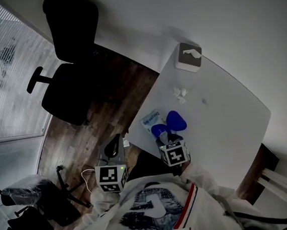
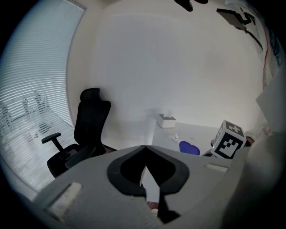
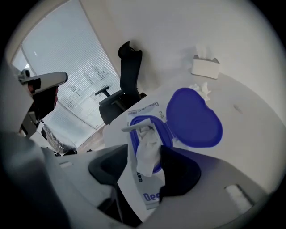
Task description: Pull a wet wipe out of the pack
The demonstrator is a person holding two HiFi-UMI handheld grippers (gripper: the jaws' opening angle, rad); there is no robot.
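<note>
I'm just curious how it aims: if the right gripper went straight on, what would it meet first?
Most likely the white wipe poking out of the pack: it stands between the open jaws of the right gripper.

Only one bit of writing could be read.
The pack (image 3: pixel 149 191) had big blue letters "Dee" at its near end, then got cut off. Its smaller print was too blurry to read.

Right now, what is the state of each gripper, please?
Left gripper: closed, empty.
Right gripper: open, wipe between its jaws.
</note>
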